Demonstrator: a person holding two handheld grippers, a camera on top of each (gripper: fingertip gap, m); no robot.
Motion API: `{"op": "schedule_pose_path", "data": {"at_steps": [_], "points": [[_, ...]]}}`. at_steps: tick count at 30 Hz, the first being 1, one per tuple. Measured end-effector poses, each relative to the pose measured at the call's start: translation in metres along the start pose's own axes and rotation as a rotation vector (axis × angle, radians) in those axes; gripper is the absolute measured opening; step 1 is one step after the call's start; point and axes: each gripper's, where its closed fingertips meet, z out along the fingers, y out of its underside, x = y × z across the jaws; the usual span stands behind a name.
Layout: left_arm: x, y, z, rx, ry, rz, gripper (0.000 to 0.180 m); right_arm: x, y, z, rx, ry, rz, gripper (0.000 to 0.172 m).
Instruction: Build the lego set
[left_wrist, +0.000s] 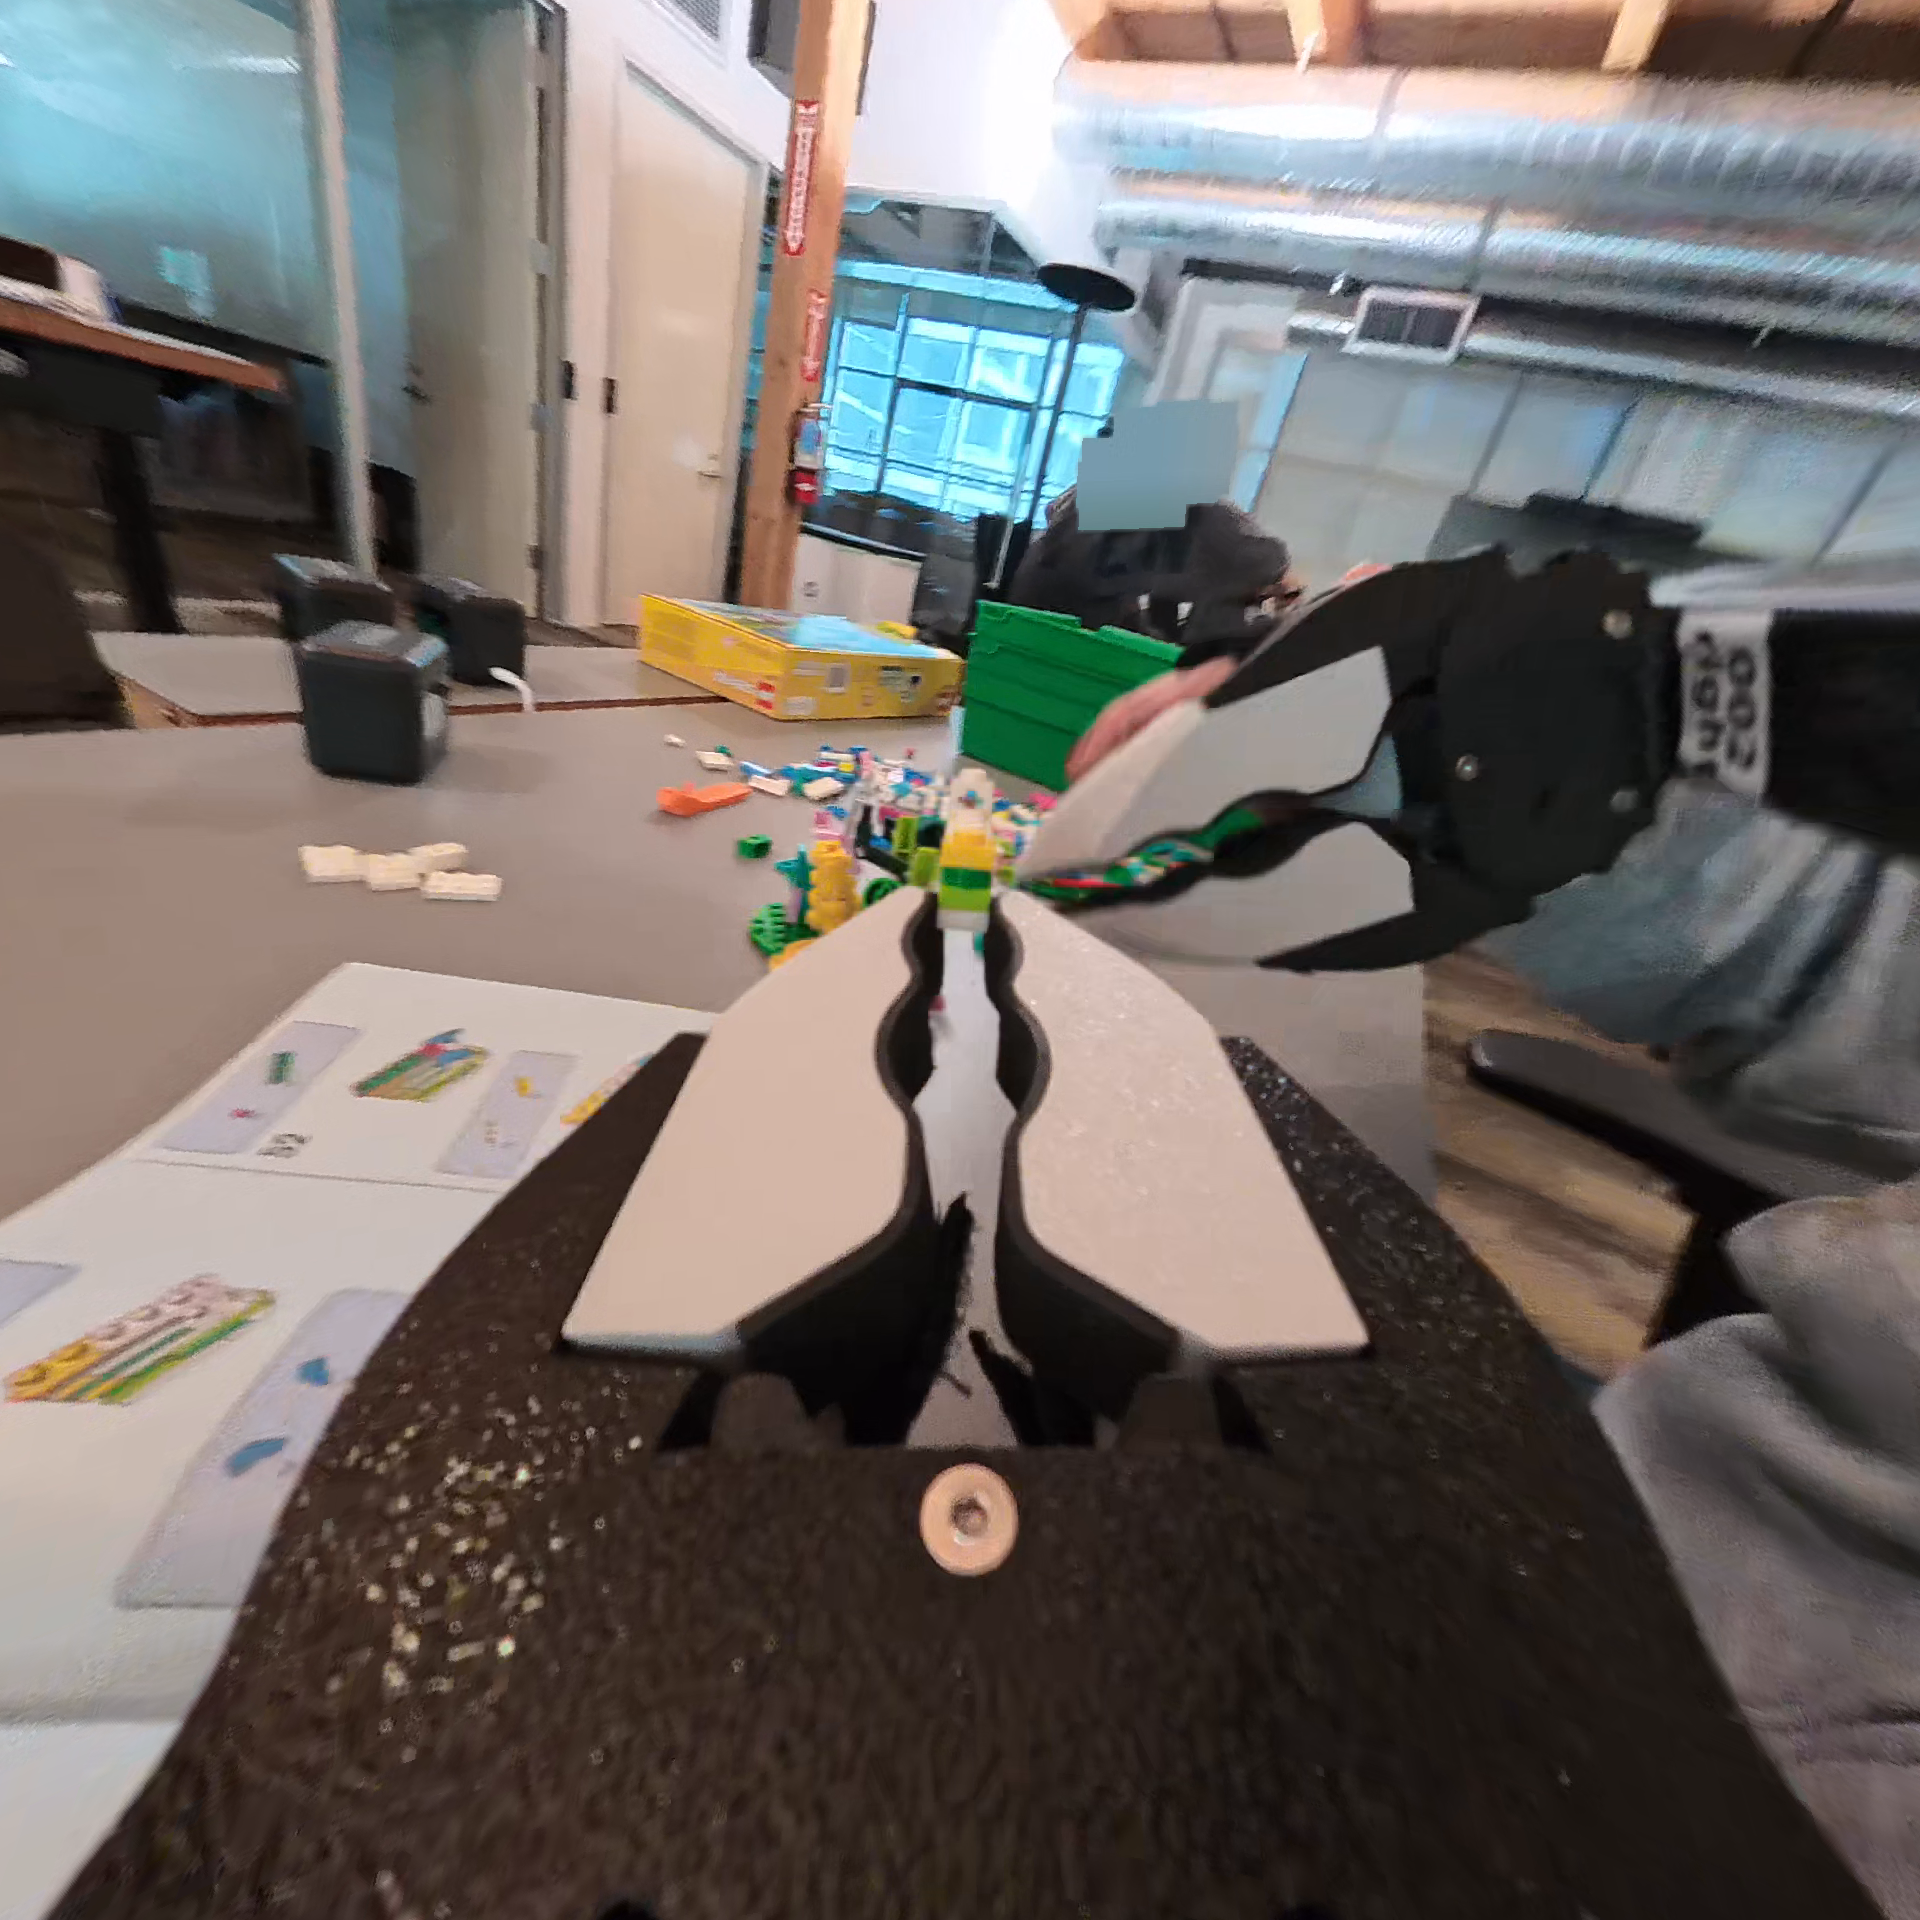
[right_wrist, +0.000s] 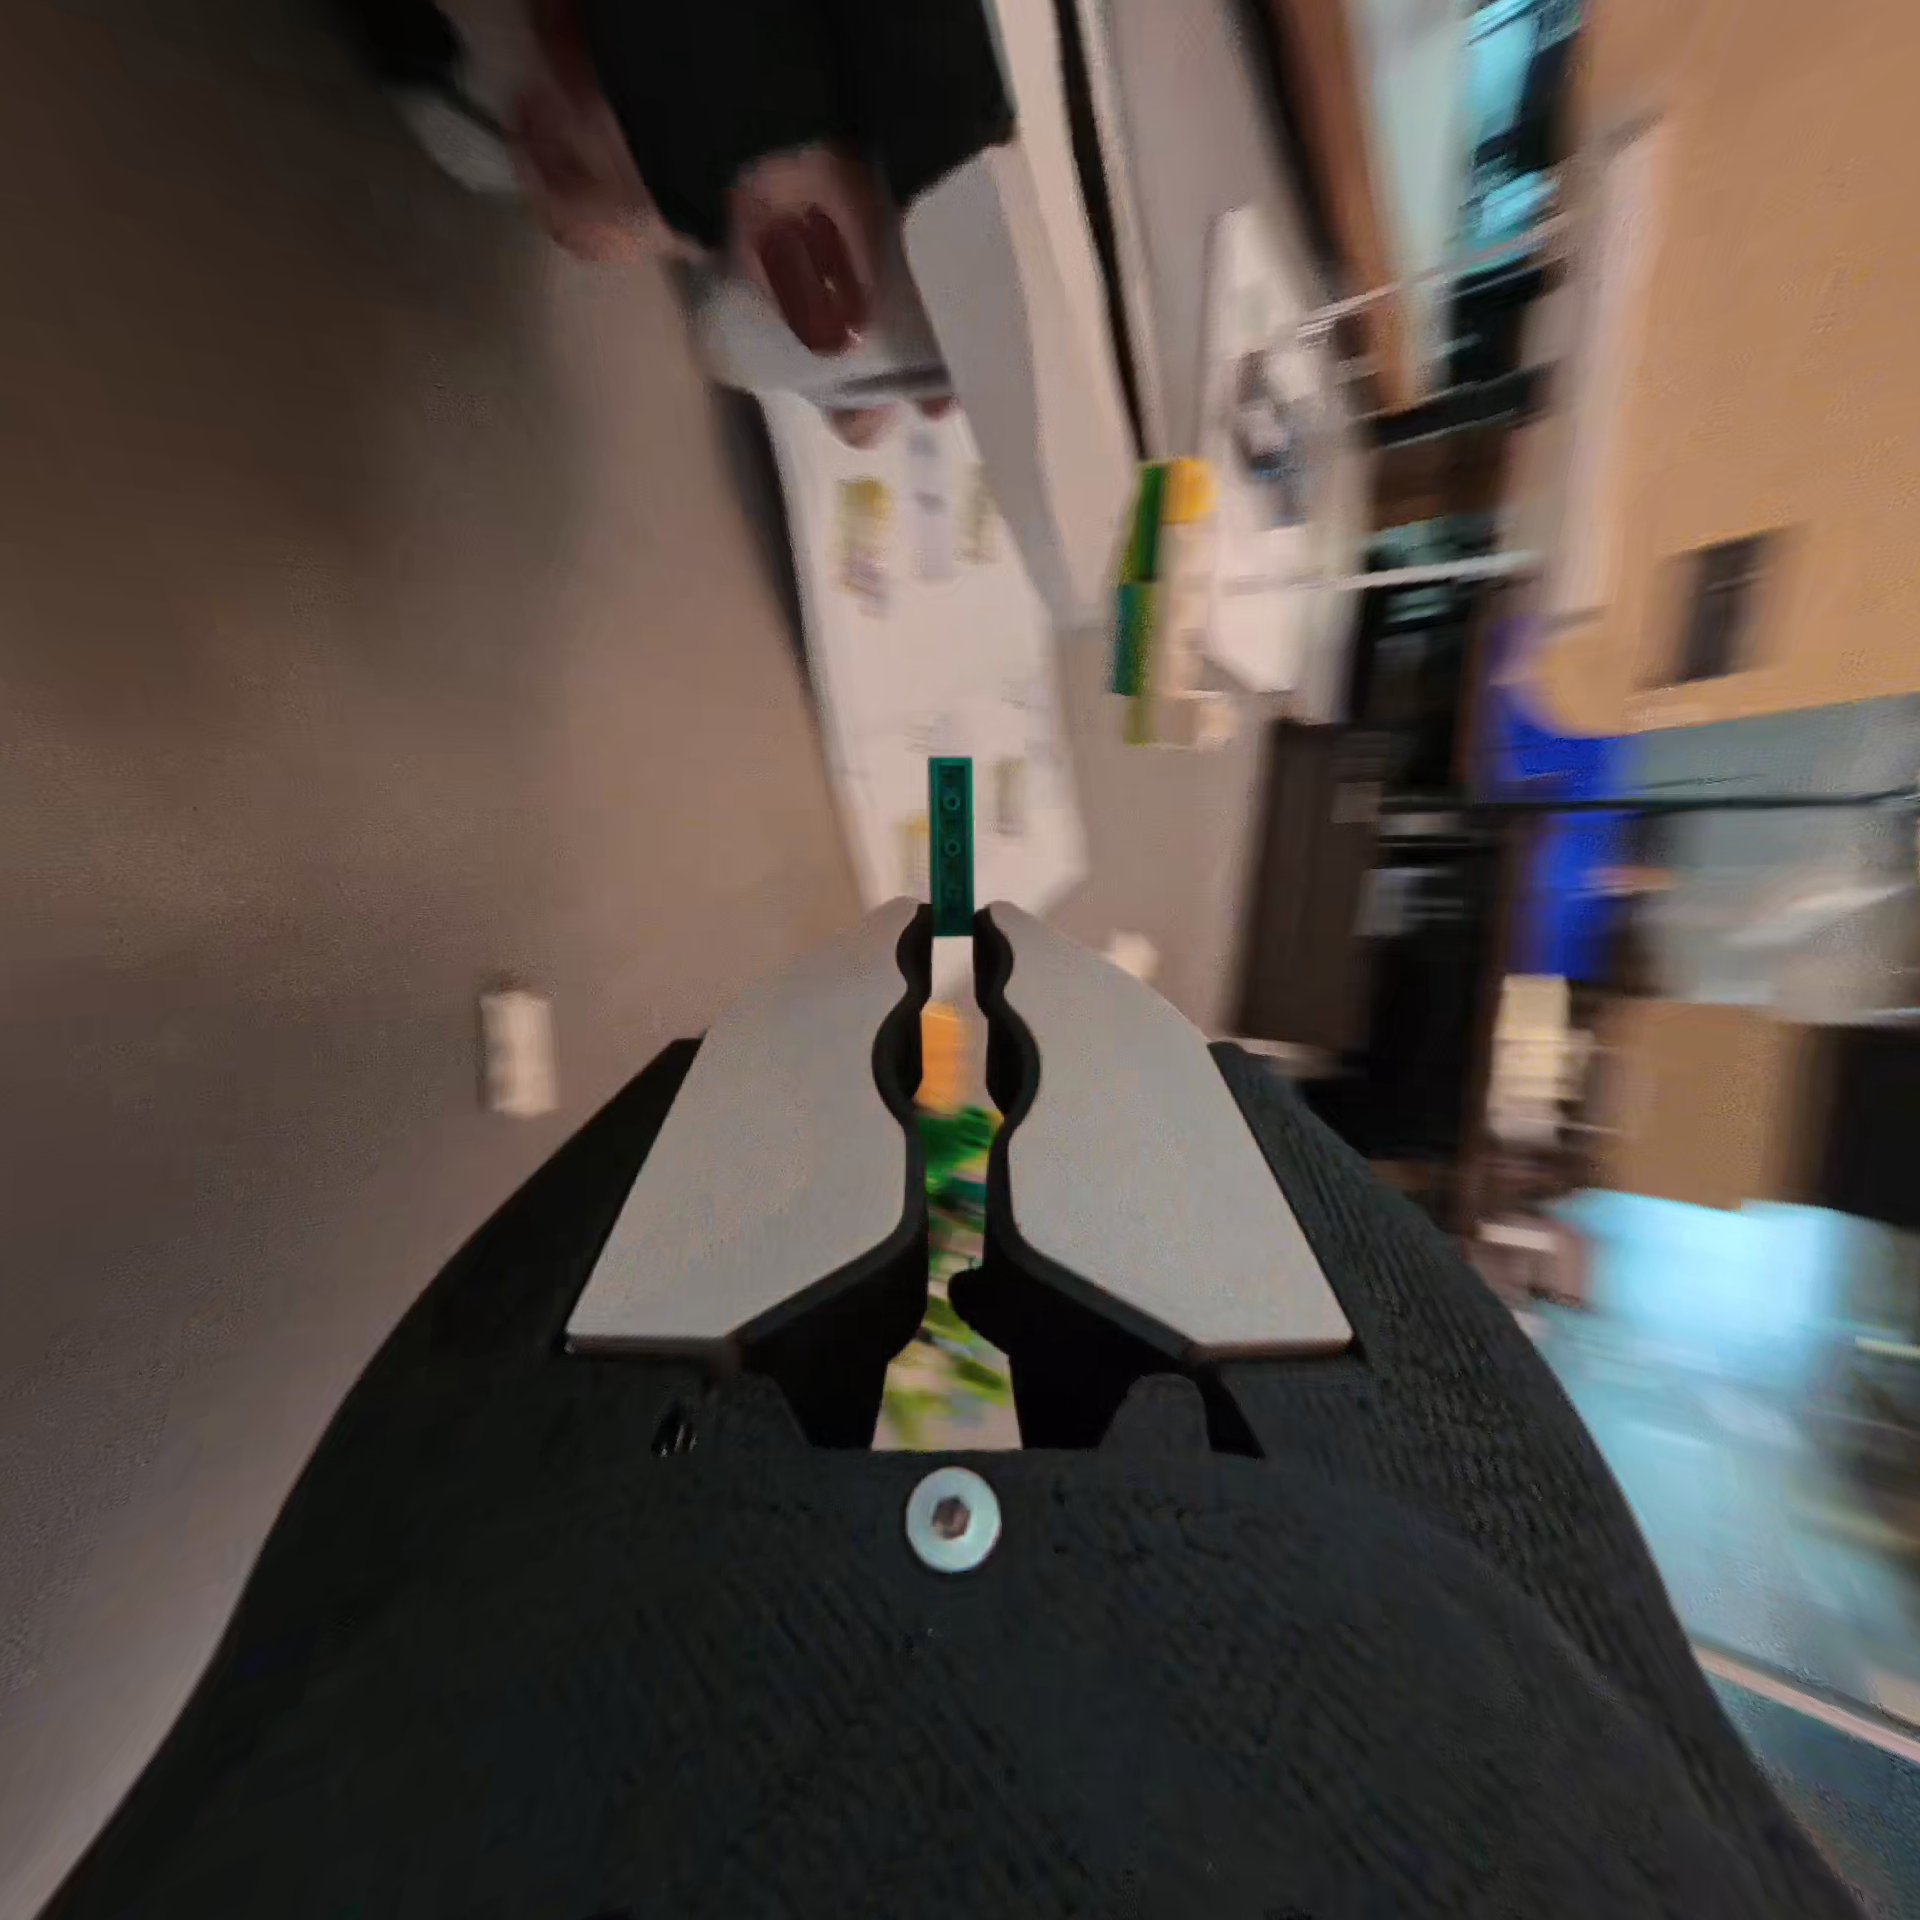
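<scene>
In the left wrist view, the left gripper (left_wrist: 964, 914) has its fingers closed on a small stack of bricks (left_wrist: 968, 868), white at the bottom, then green, yellow and white above. The stack stands up from the fingertips, over the grey table (left_wrist: 260, 810). Behind it lies a loose pile of coloured bricks (left_wrist: 831, 779), with some white bricks (left_wrist: 400, 868) apart on the left and an open instruction booklet (left_wrist: 239, 1122) near the camera. The right gripper (left_wrist: 1049, 862) comes in from the right, its tip just beside the stack; what it holds is hard to see here.

In the right wrist view, much blurred, the right gripper (right_wrist: 954, 920) pinches one end of a thin teal plate (right_wrist: 952, 844), which points forward. The stack (right_wrist: 1158, 582) shows farther off, apart from the plate. The plate is not yet joined to the stack, and many bricks are unused.
</scene>
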Motion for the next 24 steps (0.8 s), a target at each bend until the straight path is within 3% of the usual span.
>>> {"op": "schedule_pose_path", "data": {"at_steps": [2,4,8,13,16,20,24], "points": [[0.003,-0.001,0.0,0.005,0.041,-0.047,0.007,0.025,0.006,-0.012,-0.055,0.198,-0.228,0.005],[0.012,0.001,0.001,-0.011,0.105,-0.066,0.007,0.035,0.013,-0.018,-0.12,0.292,-0.374,0.006],[0.03,0.011,0.007,-0.074,0.199,-0.04,0.007,0.034,0.001,-0.024,-0.073,0.362,-0.445,0.006],[0.025,0.01,0.008,-0.064,0.165,-0.049,0.007,0.033,-0.008,-0.033,-0.051,0.436,-0.635,0.006],[0.016,0.007,0.005,-0.046,0.123,-0.071,0.007,0.02,0.035,-0.025,-0.183,0.316,-0.786,0.006],[0.012,0.007,0.004,-0.042,0.098,-0.072,0.007,-0.01,0.113,-0.024,-0.383,0.045,-1.148,0.006],[0.012,0.009,0.006,-0.055,0.094,-0.059,0.007,-0.026,0.162,-0.031,-0.524,-0.155,-1.28,0.006]]}}
